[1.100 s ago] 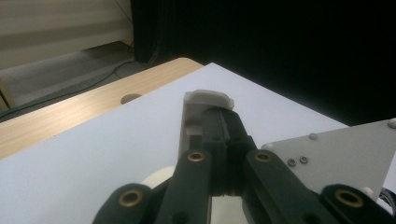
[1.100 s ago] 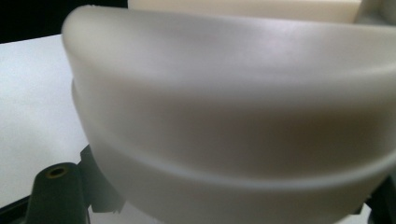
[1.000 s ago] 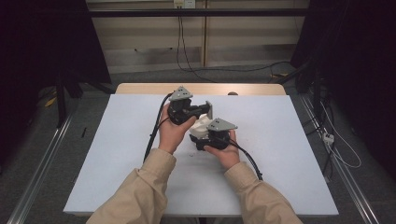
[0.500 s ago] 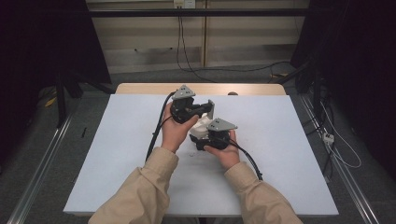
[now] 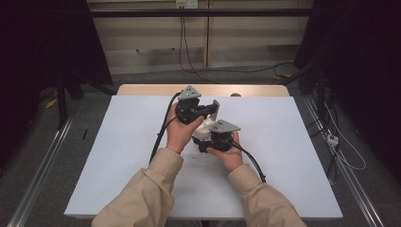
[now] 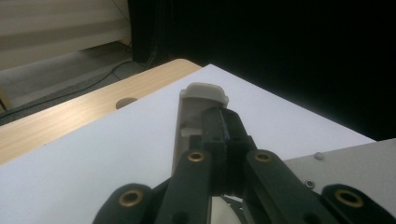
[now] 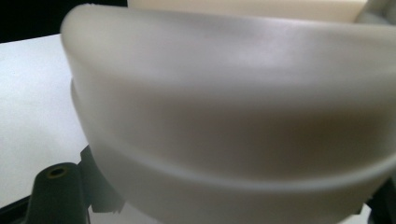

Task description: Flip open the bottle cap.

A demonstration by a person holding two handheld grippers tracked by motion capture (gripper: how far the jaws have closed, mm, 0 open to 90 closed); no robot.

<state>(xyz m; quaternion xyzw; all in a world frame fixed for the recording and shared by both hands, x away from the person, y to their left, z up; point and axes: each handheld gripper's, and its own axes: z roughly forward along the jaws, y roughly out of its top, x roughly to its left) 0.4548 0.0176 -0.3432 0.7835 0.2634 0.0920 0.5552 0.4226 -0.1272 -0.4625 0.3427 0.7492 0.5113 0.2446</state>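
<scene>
Jaws of the left gripper (image 6: 223, 135) are pressed together on a thin pale flap (image 6: 189, 122) with a white rounded tip, seen edge-on in its own view. The right gripper (image 5: 208, 142) pinches a white rounded container (image 7: 233, 116), blurred in that gripper's close view. From above, both hands meet mid-table (image 5: 118, 156), left hand (image 5: 178, 133) raised and angled right, right hand (image 5: 228, 153) low; the flap stands up as a grey lid.

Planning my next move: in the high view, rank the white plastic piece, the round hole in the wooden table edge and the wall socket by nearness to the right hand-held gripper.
1. White plastic piece: against the right hand-held gripper, on its left.
2. Round hole: table's far edge.
3. Wall socket: top, back wall.
</scene>
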